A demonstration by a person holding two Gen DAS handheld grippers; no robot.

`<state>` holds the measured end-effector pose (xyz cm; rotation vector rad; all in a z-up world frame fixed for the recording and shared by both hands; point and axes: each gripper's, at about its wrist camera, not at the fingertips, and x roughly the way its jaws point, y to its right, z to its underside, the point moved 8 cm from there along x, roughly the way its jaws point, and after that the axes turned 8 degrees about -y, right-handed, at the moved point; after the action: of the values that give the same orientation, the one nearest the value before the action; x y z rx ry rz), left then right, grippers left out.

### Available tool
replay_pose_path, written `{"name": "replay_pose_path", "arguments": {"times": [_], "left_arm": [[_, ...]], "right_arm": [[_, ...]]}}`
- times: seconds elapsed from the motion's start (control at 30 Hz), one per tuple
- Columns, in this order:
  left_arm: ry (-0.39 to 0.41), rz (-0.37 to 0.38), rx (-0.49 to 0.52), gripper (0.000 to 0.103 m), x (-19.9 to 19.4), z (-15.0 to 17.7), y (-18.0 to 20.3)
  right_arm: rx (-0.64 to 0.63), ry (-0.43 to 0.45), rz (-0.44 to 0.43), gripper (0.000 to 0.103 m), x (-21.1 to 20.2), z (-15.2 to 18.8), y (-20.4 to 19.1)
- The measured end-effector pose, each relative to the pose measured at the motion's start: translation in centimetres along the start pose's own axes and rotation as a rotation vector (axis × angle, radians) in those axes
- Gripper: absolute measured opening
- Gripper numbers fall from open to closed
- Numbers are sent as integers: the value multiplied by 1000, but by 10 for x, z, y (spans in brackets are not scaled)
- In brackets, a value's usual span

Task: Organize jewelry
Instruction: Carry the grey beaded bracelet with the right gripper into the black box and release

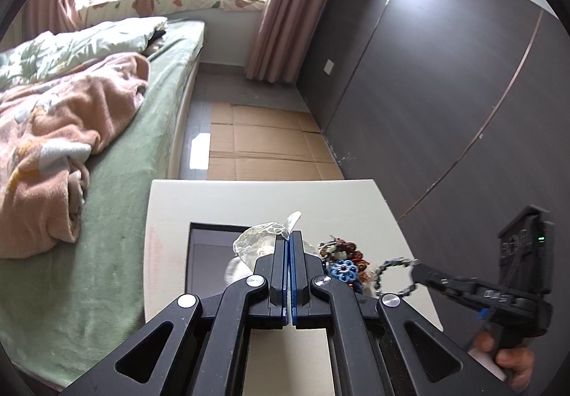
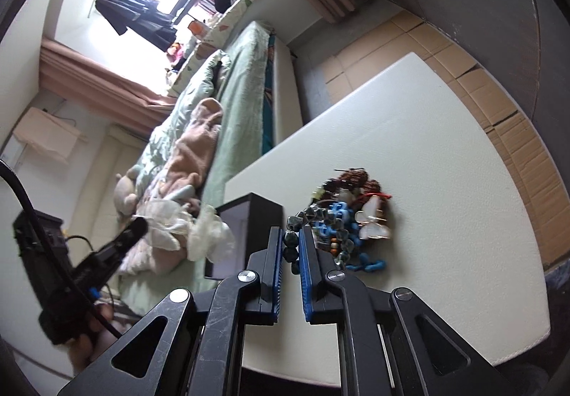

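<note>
A pile of jewelry (image 2: 351, 210) with brown beads, blue flower pieces and white pendants lies on the white table (image 2: 445, 153). The pile also shows in the left wrist view (image 1: 343, 258). My right gripper (image 2: 293, 235) is shut on a grey-green bead bracelet (image 2: 290, 246), lifted at the pile's left edge; the bracelet also shows in the left wrist view (image 1: 393, 274). My left gripper (image 1: 288, 235) is shut on a clear plastic bag (image 1: 265, 235), held over the open black box (image 1: 206, 253). The box (image 2: 249, 228) stands left of the pile.
A bed with green sheet (image 1: 117, 217) and pink blanket (image 1: 64, 132) runs along the table's left side. Cardboard (image 1: 263, 146) covers the floor beyond the table. A dark wardrobe (image 1: 445, 75) stands to the right.
</note>
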<state>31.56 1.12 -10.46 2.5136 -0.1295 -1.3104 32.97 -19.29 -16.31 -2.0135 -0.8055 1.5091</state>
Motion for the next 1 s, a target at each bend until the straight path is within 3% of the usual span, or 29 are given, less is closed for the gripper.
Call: {"name": "replay_pose_path", "arguments": {"times": [0.13, 0.2, 0.27, 0.33, 0.77, 1.0], "left_arm": [[-55, 15, -43, 3, 11, 3, -12], [-89, 19, -59, 17, 16, 6, -18], [-87, 8, -79, 67, 16, 7, -26], [-35, 0, -101, 80, 6, 7, -34], [-24, -34, -221, 81, -23, 28, -99], [-16, -56, -249, 81, -33, 35, -119]], "right_arm": [[-34, 4, -23, 11, -2, -2, -24], [-50, 0, -33, 11, 0, -2, -36], [-63, -5, -40, 11, 4, -2, -44], [-74, -15, -45, 11, 10, -2, -54], [-131, -121, -58, 11, 84, 6, -95], [-165, -153, 12, 11, 117, 11, -107]]}}
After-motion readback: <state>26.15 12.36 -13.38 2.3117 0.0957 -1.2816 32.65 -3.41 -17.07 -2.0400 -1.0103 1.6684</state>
